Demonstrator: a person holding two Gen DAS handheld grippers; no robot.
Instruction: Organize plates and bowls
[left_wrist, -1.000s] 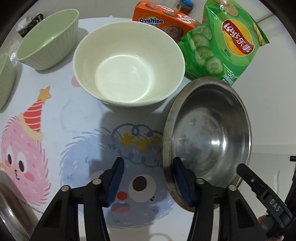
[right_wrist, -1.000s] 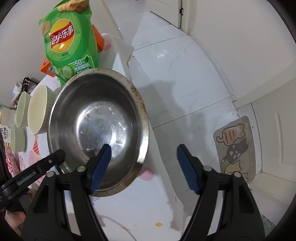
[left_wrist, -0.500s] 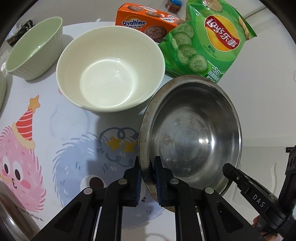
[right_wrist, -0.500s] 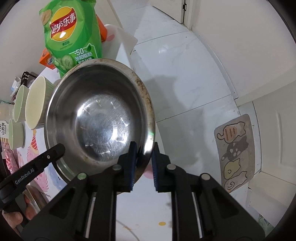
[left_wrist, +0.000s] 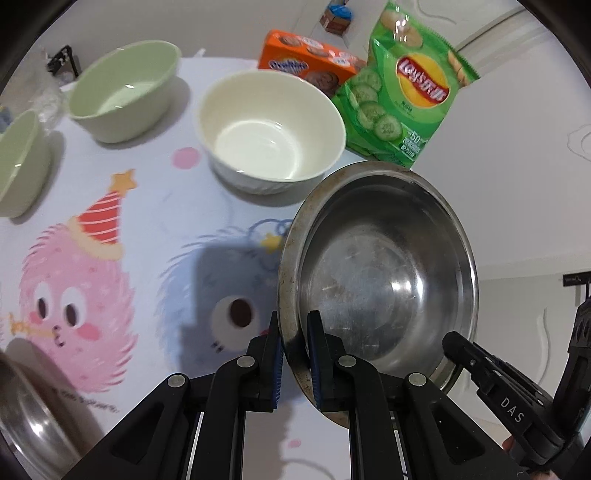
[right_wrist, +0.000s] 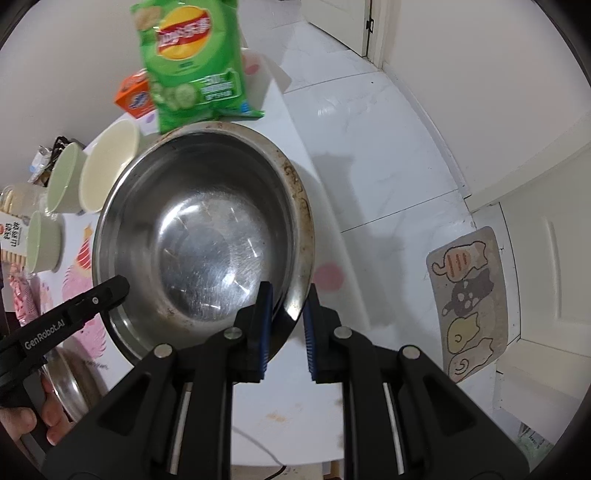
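Where fingers (left_wrist: 275, 363) clamp steel bowl (left_wrist: 384, 280), rim hidden.

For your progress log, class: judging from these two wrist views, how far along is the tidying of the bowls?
Done: nothing looks stacked yet. The cream bowl and two green bowls sit apart on the table.
In hand: the left gripper and right gripper each pinch the rim of the steel bowl.
Left: placing it and gathering the rest, including another steel dish at the edge.
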